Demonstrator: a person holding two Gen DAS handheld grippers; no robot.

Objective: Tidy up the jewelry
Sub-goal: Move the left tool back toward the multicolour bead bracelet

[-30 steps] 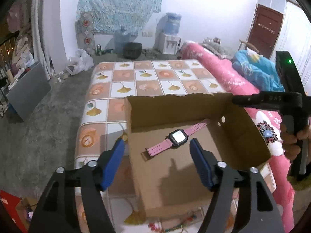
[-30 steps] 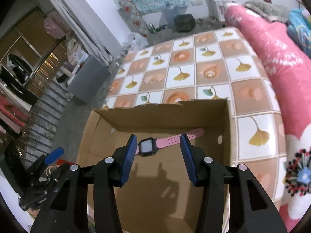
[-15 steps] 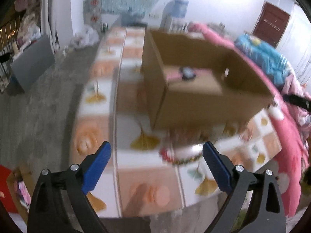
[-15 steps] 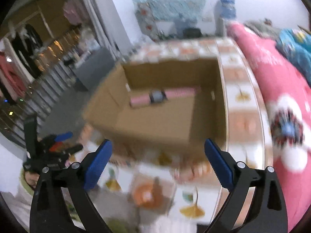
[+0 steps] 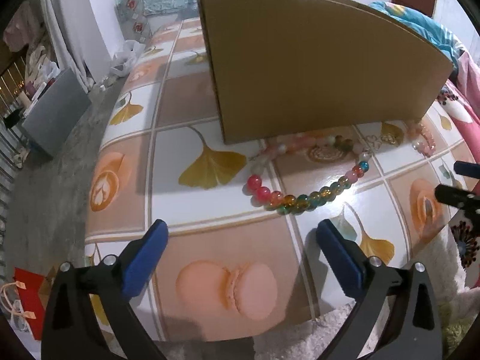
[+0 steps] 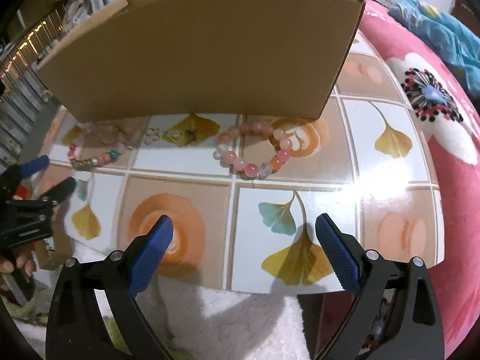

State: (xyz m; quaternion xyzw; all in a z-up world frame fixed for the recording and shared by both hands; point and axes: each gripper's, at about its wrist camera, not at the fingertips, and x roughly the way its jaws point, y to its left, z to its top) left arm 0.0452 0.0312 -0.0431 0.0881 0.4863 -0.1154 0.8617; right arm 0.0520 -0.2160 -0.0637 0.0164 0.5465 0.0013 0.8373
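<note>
The worktop [image 5: 168,276], covered in a glossy cloth printed with ginkgo leaves and macarons, fills both views. A pink flowered bedspread [image 6: 450,156] runs along its right side, with a blue blanket [image 6: 444,36] further back. On the worktop stands a cardboard box [image 5: 315,60], its plain near wall facing the cameras and hiding whatever is inside. The jewelry lies in a row on the cloth just in front of that wall. A multicoloured bead bracelet [image 5: 303,189] sits ahead of the left gripper [image 5: 240,237], its far side close against the box. A pink bead bracelet [image 6: 255,150] lies ahead of the right gripper [image 6: 244,231], near the box's right corner. Between the two bracelets lie smaller pieces, too small and blurred to name. The jaws of the left gripper are opening, with nothing between them. The right gripper's jaws are spread wide and also empty, above the cloth's near edge.
</note>
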